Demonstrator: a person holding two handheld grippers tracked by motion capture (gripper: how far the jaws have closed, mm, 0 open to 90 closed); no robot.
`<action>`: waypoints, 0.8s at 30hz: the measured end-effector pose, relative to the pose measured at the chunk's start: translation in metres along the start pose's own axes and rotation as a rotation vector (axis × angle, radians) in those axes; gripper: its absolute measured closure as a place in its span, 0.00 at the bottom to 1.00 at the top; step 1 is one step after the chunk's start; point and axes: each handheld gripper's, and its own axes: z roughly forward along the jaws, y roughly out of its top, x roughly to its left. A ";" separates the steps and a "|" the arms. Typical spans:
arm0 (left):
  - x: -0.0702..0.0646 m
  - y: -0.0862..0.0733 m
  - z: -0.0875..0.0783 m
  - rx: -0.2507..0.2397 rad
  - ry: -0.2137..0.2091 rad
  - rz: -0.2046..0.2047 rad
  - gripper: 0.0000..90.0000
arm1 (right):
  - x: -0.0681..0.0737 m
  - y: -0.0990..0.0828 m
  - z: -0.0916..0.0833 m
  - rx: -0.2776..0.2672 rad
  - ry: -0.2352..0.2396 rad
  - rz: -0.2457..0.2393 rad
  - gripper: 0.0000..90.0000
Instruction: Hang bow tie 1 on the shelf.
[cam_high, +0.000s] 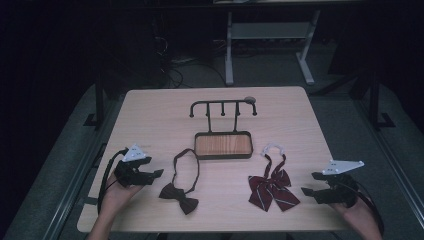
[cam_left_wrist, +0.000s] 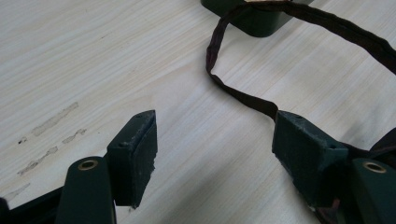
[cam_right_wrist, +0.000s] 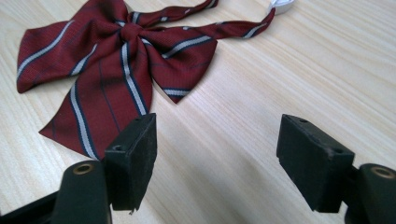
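Nearest me, at the near edge of the tabletop (cam_high: 150, 115), I have both hands in: my left claw (cam_high: 159, 173) by the near left corner and my right claw (cam_high: 307, 183) by the near right corner. Both are released, jaws spread wide with nothing between the pads.

From the left gripper view, my left claw (cam_left_wrist: 215, 147) hovers low over bare pale wood, and the thin dark strap of the brown bow tie (cam_left_wrist: 243, 95) runs past its right-hand jaw, very close to it; I cannot tell whether it touches. In the high view that brown bow tie (cam_high: 179, 197) lies just beside the left claw, toward the middle: a small, plain, dark brown bow near the front edge, its neck band looping away toward the stand.

From the right gripper view, my right claw (cam_right_wrist: 217, 154) points at the striped bow tie (cam_right_wrist: 107, 60), which lies flat just ahead of the left-hand jaw, apart from it. It is deep red with thin pale and dark stripes, floppy wings and two long tails, and a white clasp at the end of its strap. In the high view this striped bow tie (cam_high: 272, 186) sits right of centre, its tails toward the near edge.

Farther off, at the middle of the tabletop, stands a dark hanger stand (cam_high: 223, 145) with a wooden tray base and a rail of hooks above it.
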 end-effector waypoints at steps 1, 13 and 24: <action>0.000 0.000 0.000 0.000 0.000 0.000 0.35 | 0.000 0.000 0.000 0.000 0.000 0.000 0.32; 0.003 -0.003 -0.002 -0.004 -0.008 0.000 0.34 | 0.007 0.009 0.002 0.018 0.018 -0.035 0.30; 0.002 -0.002 -0.002 -0.010 -0.006 0.011 0.34 | 0.012 0.022 -0.001 0.020 0.031 -0.061 0.30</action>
